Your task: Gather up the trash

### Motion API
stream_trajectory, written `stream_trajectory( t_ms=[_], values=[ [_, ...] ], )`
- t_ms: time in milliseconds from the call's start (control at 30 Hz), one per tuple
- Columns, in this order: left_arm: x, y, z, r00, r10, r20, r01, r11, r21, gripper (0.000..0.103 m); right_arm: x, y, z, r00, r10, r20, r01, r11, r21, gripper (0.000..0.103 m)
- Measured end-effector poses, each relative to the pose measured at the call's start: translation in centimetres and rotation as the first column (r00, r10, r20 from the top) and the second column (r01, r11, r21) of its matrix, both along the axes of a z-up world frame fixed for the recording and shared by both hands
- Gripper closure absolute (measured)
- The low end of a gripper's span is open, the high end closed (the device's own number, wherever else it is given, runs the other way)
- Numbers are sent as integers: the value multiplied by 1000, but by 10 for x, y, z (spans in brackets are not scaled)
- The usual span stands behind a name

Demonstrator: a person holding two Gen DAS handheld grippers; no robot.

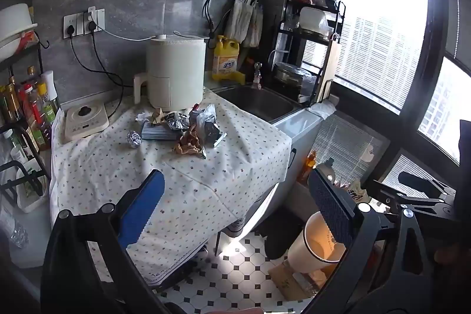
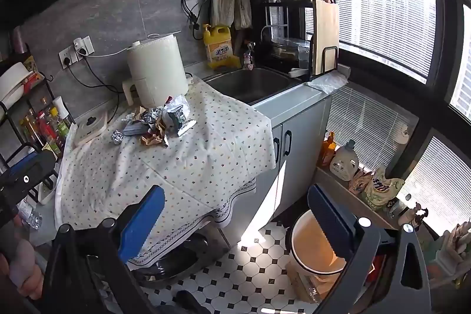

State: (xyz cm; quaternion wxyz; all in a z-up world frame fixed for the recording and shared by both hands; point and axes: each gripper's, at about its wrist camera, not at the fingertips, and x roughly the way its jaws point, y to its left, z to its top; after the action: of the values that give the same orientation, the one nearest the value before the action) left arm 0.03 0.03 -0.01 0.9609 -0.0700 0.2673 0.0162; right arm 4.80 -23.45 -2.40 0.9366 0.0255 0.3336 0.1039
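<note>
Left gripper (image 1: 235, 208): jaws wide apart, empty.
Right gripper (image 2: 235, 222): jaws wide apart, empty.
Trash pile (image 1: 182, 128): on dotted tablecloth (image 1: 117, 167), just before white air fryer (image 1: 175, 72).
Foil ball (image 1: 134, 139): left of pile.
Bin (image 2: 316, 247): on floor, right of table.

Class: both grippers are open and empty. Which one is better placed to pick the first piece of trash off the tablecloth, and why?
Probably the left gripper: the trash pile lies nearer its centreline, while the right gripper stands over by the bin.
</note>
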Motion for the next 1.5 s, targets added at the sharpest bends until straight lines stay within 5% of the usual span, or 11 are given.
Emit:
stream_trajectory(
  t_ms=[1500],
  values=[
    [-16, -4, -7, 1000, 0, 12, 1, 999, -38, 6, -9, -6, -7, 1000, 23, -1, -23, 999, 25, 8]
  ],
)
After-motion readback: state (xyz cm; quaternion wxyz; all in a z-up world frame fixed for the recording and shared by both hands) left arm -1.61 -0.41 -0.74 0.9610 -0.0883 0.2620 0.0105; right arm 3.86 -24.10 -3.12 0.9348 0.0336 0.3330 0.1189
